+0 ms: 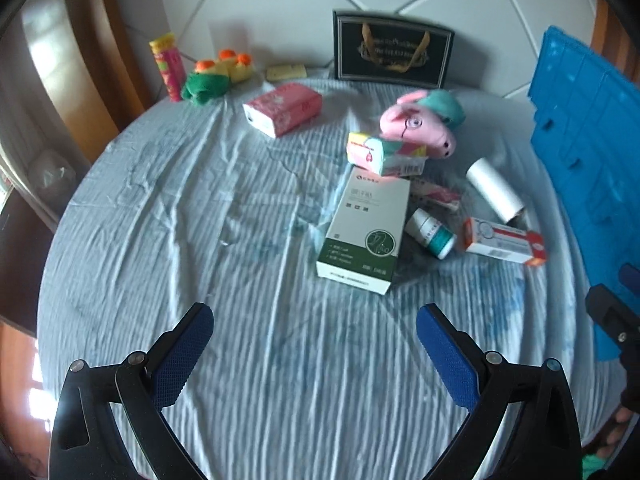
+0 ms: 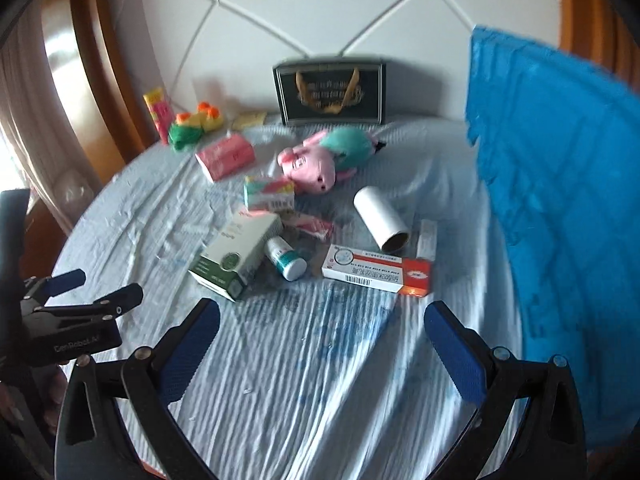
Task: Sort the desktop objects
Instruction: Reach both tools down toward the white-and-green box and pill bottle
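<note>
A pile of objects lies on the blue-grey striped cloth [image 1: 240, 240]: a green-and-white box [image 1: 366, 228] [image 2: 236, 256], a small pill bottle [image 1: 431, 233] [image 2: 286, 258], a red-and-white medicine box [image 1: 504, 242] [image 2: 378, 270], a white roll [image 1: 496, 190] [image 2: 382, 218], a tissue pack [image 1: 384, 154] [image 2: 270, 192] and a pink plush pig [image 1: 420, 122] [image 2: 316, 162]. My left gripper [image 1: 314, 320] is open and empty, short of the green box. My right gripper [image 2: 322, 316] is open and empty, just short of the medicine box.
A pink tissue pack [image 1: 284, 108], a green-and-yellow plush [image 1: 216, 74], a pink-yellow tube [image 1: 168, 64] and a black gift bag [image 1: 394, 50] stand at the back. A blue crate [image 1: 588, 152] [image 2: 560, 200] stands at the right. The left gripper shows in the right wrist view [image 2: 84, 292].
</note>
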Demonstrator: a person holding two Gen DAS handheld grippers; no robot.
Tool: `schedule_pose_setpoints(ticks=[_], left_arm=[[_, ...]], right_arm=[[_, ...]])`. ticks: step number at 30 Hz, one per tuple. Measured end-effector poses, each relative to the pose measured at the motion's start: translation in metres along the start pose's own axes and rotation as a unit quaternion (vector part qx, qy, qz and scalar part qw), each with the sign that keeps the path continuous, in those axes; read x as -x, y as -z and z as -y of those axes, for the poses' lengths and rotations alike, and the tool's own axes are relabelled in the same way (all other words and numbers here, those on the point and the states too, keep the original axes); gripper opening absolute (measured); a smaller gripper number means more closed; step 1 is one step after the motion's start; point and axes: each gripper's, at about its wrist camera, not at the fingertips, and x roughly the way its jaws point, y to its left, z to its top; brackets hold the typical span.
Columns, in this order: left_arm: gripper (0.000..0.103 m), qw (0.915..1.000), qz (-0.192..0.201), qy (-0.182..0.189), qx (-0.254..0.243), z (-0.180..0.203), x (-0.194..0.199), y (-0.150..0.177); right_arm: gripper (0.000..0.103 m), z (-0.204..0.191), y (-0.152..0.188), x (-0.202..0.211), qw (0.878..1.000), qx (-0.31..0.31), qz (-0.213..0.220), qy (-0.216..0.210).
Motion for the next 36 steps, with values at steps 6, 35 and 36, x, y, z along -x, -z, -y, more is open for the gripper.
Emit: schedule_pose_setpoints(ticks=[6,35,36], left_arm=[[0.103,0.9994,-0.035,0.002,-0.006,0.021,-0.057,-0.024],[0.082,0.9951,-0.096,-0.006,0.024,-0.029,-0.133,-0.028],[0.082,0.9947,-0.100,-0.004,0.025,-0.028,-0.135,-0.027]], right_arm=[[0.103,0.020,-0.006,-0.080,0.997,0.009,-0.071,0.004],[0.103,-0.042,-0.034,-0.192,0.990,0.080,-0.109,-0.044],[0.103,-0.045,-0.036,-0.194,0.990,0.085,-0.109,-0.041]])
